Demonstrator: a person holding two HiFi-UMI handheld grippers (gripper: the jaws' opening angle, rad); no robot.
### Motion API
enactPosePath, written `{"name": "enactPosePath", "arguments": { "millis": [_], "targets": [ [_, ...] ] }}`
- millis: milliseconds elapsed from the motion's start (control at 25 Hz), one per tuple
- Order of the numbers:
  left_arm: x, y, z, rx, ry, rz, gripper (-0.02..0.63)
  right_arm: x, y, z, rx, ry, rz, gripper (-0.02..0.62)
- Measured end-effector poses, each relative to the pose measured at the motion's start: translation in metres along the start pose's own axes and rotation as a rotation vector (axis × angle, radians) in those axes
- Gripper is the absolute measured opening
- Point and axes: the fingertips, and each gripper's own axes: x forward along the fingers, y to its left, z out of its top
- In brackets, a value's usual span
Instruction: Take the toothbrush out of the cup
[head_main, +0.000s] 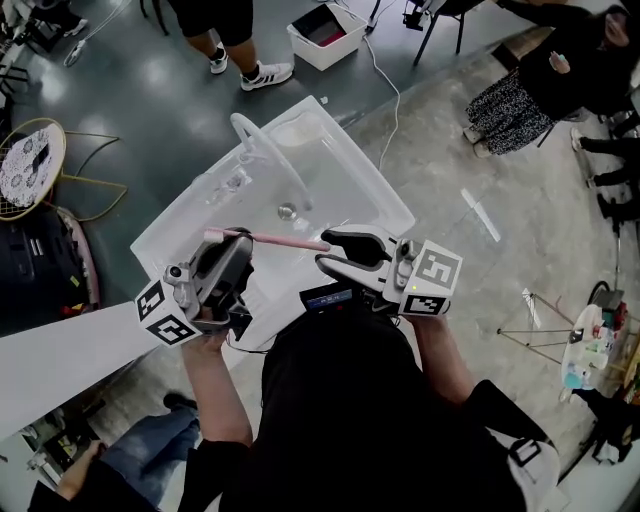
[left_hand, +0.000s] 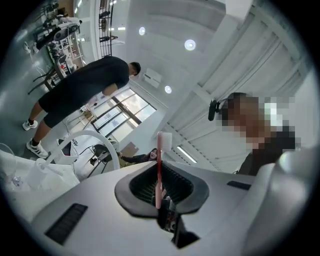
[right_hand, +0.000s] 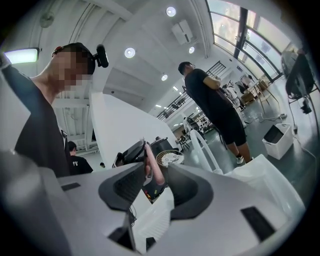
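A pink toothbrush (head_main: 285, 241) lies level in the air above the white basin (head_main: 380, 195), with my left gripper (head_main: 243, 246) shut on its left part. In the left gripper view the toothbrush (left_hand: 159, 160) rises from between the closed jaws of that gripper (left_hand: 161, 189), its white bristle head on top. My right gripper (head_main: 325, 252) stands open at the brush's free right end. In the right gripper view the pink handle end (right_hand: 150, 167) sits between the spread jaws of that gripper (right_hand: 150, 186), and neither pad presses on it. I see no cup plainly.
An arched white faucet (head_main: 265, 150) stands over the basin, with a drain (head_main: 287, 211) and a small clear thing (head_main: 236, 182) inside. A white bin (head_main: 325, 35) and people's legs (head_main: 240, 55) are beyond. A wire chair (head_main: 30, 165) is at the left.
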Motion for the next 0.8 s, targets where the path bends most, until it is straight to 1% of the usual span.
{"name": "enactPosePath", "arguments": {
  "millis": [200,360,400,440,480,640,720,800],
  "targets": [
    [0.024,-0.019,-0.017,0.038,0.130,-0.105,0.028,-0.003,0.006,-0.003,-0.006,0.024,0.059,0.137],
    [0.038,-0.027,-0.025,0.072,0.206,-0.170,0.028,-0.001,0.014,-0.006,-0.006,0.049,0.117,0.135],
    [0.040,-0.028,-0.026,0.073,0.217,-0.177,0.028,-0.002,0.015,-0.007,-0.003,0.053,0.125,0.123],
    [0.042,-0.028,-0.027,0.071,0.223,-0.182,0.028,-0.002,0.017,-0.006,-0.002,0.056,0.133,0.086],
    [0.044,-0.027,-0.027,0.069,0.226,-0.189,0.029,-0.003,0.017,-0.005,-0.001,0.056,0.141,0.063],
    [0.056,-0.022,-0.021,0.066,0.209,-0.207,0.029,-0.001,0.014,0.000,0.013,0.055,0.161,0.057],
    [0.062,-0.017,-0.019,0.058,0.169,-0.182,0.031,0.000,0.012,-0.001,0.045,0.048,0.158,0.057],
    [0.068,-0.011,-0.016,0.044,0.112,-0.147,0.032,-0.002,0.007,0.000,0.085,0.026,0.148,0.057]
  ]
}}
